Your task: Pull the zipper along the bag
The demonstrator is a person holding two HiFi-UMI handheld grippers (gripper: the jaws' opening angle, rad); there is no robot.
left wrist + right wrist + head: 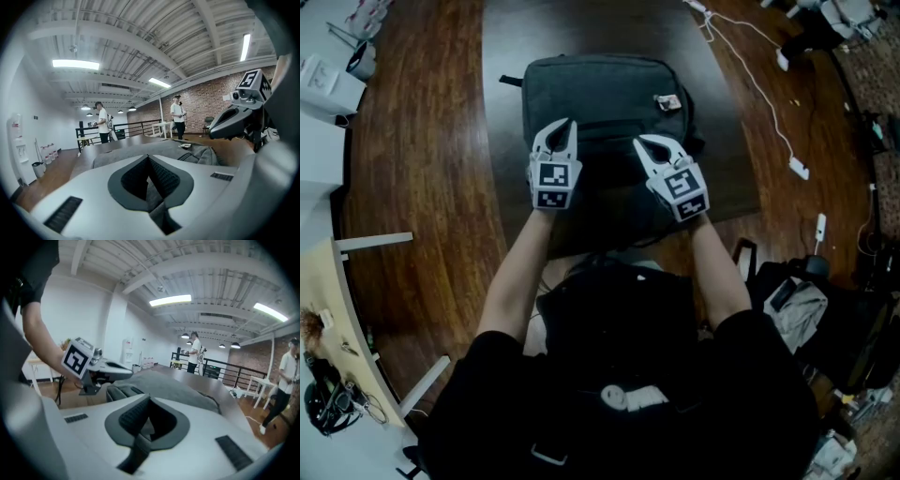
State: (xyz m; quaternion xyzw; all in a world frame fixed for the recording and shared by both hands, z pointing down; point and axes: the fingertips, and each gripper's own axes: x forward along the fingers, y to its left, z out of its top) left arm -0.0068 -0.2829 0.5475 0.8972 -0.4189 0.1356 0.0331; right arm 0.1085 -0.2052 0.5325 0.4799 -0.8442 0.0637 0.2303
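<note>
Your left gripper (557, 133) sits at the left of the bag's (600, 89) near edge, fingers together on a fold of its gray fabric. Your right gripper (651, 147), beside it on that edge, is clamped on a dark strap (136, 446). Bare tabletop (502, 141) flanks the bag; a white cable (798, 168) lies off to its right.
</note>
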